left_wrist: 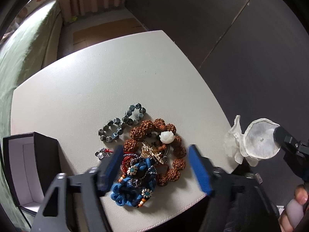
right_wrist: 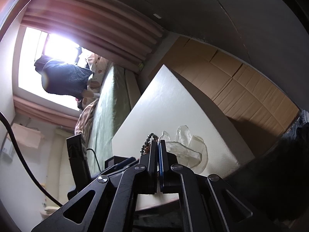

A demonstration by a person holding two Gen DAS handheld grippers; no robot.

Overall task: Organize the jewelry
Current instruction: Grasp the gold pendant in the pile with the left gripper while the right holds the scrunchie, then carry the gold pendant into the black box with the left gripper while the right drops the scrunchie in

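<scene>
The jewelry pile [left_wrist: 148, 160] lies on the tabletop [left_wrist: 81, 96] right under my left tongs [left_wrist: 156, 169], which stand wide with nothing in them. The blue knot piece [left_wrist: 133, 191] is soft and tangled; I think the brown beads [left_wrist: 173, 166] are harder, light, easy to pinch by one bead. My right tongs [right_wrist: 158, 145] are squeezed on a thin clear bag [left_wrist: 258, 143] beside the pile. The box [left_wrist: 29, 166] is to the left.
</scene>
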